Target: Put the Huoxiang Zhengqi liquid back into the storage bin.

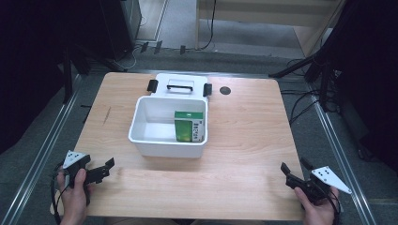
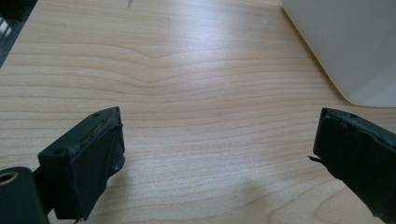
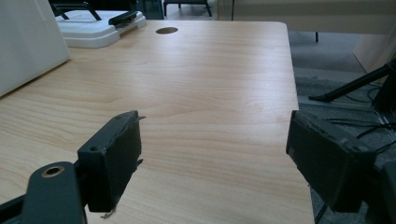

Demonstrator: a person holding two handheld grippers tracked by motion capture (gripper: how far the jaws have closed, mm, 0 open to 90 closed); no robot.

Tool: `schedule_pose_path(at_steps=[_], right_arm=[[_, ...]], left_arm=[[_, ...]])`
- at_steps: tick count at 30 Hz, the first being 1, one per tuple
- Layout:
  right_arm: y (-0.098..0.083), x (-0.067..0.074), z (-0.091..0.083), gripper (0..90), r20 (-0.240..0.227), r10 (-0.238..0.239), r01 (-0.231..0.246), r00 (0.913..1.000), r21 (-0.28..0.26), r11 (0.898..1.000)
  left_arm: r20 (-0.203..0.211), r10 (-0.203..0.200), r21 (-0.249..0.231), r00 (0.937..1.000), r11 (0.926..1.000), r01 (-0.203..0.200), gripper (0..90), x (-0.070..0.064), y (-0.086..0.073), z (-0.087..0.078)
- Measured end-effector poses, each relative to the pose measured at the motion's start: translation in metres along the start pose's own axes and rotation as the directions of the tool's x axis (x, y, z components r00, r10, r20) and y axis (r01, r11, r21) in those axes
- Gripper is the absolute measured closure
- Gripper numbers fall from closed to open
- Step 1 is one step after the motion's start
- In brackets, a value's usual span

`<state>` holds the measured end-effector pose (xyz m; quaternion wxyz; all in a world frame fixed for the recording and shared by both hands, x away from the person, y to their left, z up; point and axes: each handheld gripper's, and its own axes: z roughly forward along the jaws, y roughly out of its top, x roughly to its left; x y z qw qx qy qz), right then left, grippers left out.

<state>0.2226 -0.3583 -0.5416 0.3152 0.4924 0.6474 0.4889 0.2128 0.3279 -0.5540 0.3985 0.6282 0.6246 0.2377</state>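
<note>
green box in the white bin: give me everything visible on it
The green box is a small rectangular carton, cardboard by the look, green with a white panel of dark print on its right side. It looks closed and undamaged. It stands in the right half of the open white bin, resting on the bin floor, close to the right wall; contact with that wall cannot be told. Nothing else touches it.

Both hands sit low at the near edge of the tabletop (image 1: 244,117). Left gripper (image 1: 109,167) at its near-left corner, right gripper (image 1: 294,167) at its near-right corner, both with jaws spread wide, nothing between them.
</note>
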Motion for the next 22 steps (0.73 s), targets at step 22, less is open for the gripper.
schedule_pose_path(at_steps=[22], right_arm=[[0.000, 0.004, 0.010, 18.5, 0.052, -0.011, 0.010, 0.9986, 0.015, 1.000]], left_arm=[[-0.002, 0.003, 0.000, 1.0000, 1.0000, -0.003, 3.0, -0.001, 0.000, 0.001]])
